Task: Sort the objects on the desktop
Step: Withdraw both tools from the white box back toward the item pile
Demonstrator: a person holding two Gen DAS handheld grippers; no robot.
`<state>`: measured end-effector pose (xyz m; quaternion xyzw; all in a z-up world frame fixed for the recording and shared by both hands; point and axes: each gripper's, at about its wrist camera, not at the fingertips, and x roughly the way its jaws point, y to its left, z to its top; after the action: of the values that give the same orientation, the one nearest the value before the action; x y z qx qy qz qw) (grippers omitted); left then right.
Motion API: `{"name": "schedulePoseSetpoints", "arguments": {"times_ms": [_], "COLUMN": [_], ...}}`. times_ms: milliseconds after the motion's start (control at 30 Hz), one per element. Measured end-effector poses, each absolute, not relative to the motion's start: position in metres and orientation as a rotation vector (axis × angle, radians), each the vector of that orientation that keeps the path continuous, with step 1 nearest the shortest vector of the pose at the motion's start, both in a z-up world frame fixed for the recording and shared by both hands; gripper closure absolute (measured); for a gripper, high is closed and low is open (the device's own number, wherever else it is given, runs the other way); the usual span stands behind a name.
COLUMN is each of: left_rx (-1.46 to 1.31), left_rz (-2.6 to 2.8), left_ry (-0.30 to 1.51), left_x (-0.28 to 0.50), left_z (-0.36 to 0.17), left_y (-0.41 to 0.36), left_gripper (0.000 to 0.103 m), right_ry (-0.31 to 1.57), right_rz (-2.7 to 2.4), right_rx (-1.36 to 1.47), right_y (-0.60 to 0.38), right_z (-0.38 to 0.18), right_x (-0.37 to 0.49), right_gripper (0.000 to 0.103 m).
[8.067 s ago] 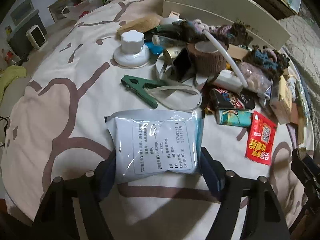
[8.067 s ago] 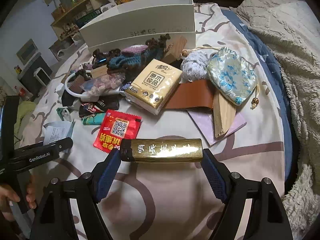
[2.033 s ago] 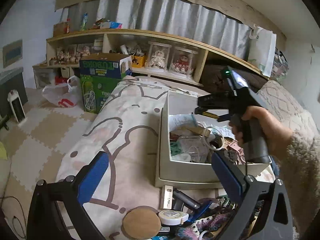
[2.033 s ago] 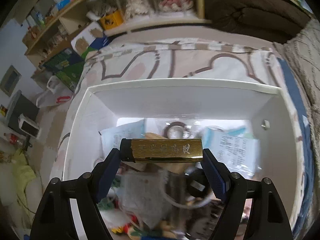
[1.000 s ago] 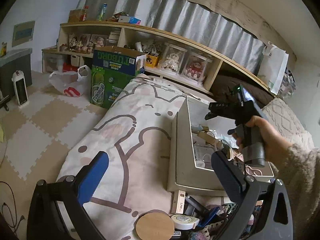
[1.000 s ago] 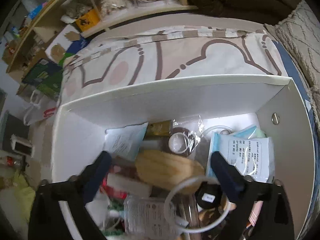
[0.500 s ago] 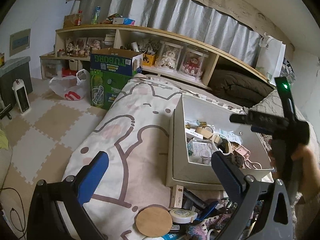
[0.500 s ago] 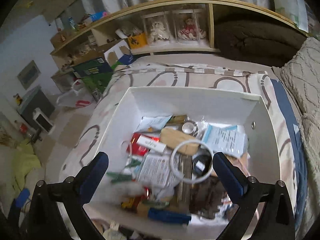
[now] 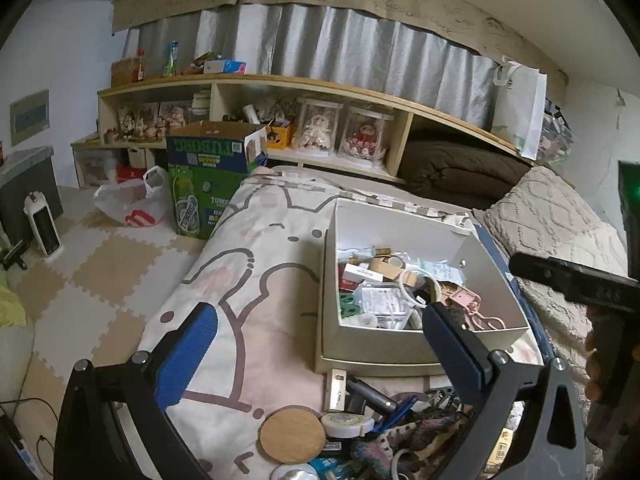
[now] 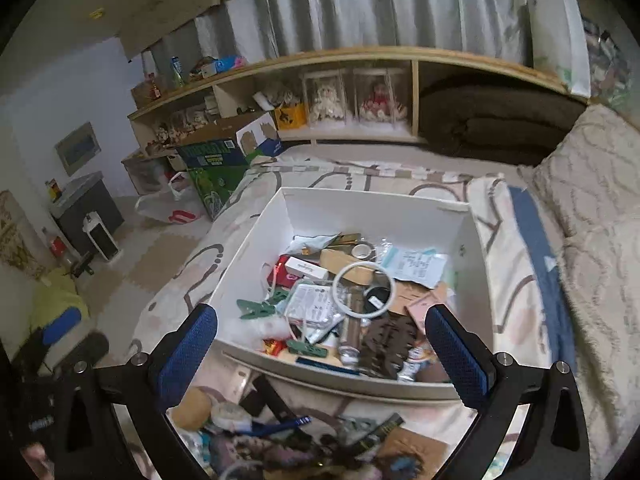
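The white box [image 9: 400, 346] sits on the patterned bedspread and holds several small items, among them a white ring [image 10: 362, 288], green clips [image 10: 256, 310] and a white printed packet [image 10: 416, 264]. My left gripper [image 9: 318, 312] is open and empty, hanging back above the loose pile at the box's near side. In the right wrist view my right gripper [image 10: 320, 313] is also open and empty, above the near edge of the box [image 10: 256, 248]. A hand holds the right gripper's black body [image 9: 572, 284] at the right edge of the left wrist view.
Loose items lie in front of the box: a round wooden coaster [image 9: 292, 434], a tape roll [image 9: 348, 424], a blue pen [image 10: 280, 426]. A knitted blanket [image 9: 560, 216] lies right of the box. A green carton [image 9: 208, 184] and shelves stand behind.
The white packet and gold bar, held earlier, now lie in the box. Over the last second the right gripper opened, then drew back and up. The left view shifted slightly.
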<state>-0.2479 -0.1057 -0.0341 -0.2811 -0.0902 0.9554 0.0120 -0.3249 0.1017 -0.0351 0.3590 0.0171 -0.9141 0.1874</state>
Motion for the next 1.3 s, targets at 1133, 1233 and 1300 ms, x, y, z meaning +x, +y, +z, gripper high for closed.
{"name": "schedulePoseSetpoints", "arguments": {"times_ms": [1133, 1233, 1300], "left_rx": [-0.819, -0.826, -0.832], "left_rz": [3.005, 3.002, 2.995], "left_ry": [-0.216, -0.198, -0.19], "left_x": [-0.124, -0.111, -0.105], "left_z": [0.001, -0.012, -0.019], "left_y": [-0.05, -0.046, -0.044], "left_gripper": [0.0, 0.0, 0.0], "right_ry": [0.068, 0.063, 0.06], "right_rz": [-2.77, -2.785, -2.797], "right_rx": [0.798, 0.782, 0.779], "right_y": [0.202, 0.206, 0.209], "right_z": [-0.015, -0.019, -0.024], "right_x": [-0.158, -0.145, -0.138], "right_gripper": [0.0, 0.0, 0.0]}}
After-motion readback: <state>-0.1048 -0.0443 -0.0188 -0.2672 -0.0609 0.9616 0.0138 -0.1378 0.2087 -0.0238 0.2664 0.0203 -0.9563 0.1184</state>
